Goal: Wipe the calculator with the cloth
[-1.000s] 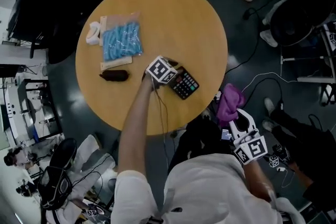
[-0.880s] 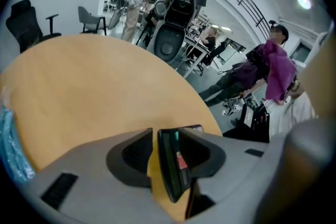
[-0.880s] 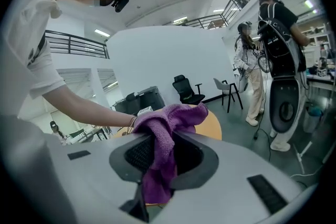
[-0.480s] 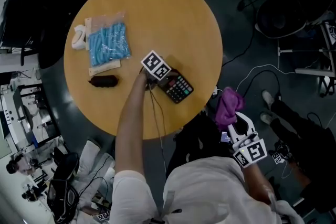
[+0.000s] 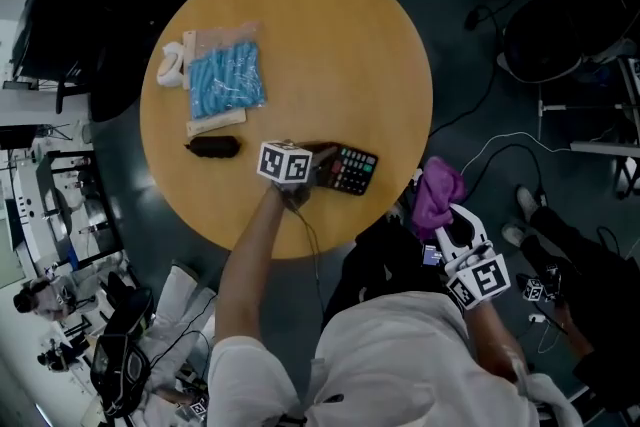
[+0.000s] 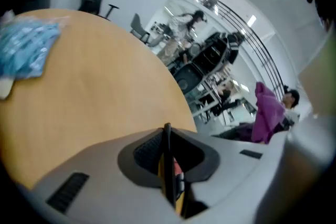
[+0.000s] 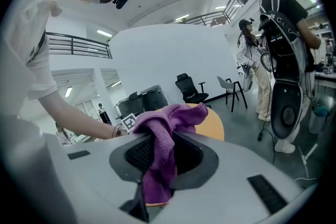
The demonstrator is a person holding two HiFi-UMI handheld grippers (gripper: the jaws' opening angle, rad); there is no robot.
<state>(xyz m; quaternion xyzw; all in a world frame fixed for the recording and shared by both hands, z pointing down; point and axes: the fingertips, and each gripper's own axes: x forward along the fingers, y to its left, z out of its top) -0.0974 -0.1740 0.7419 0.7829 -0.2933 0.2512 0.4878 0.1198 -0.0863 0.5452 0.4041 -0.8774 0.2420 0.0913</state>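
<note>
The calculator has swung round; the left tool has just closed onto its edge. The right tool clamps the cloth, so wiping can start.

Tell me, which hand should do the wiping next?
The right gripper: it grips the purple terry cloth. The left gripper, its jaws just closing on the black keypad calculator, is busy steadying it.

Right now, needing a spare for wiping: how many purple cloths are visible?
1: the purple terry cloth, pinched in the right gripper's fingers, beyond the round wooden table's edge. Others could be hidden.
</note>
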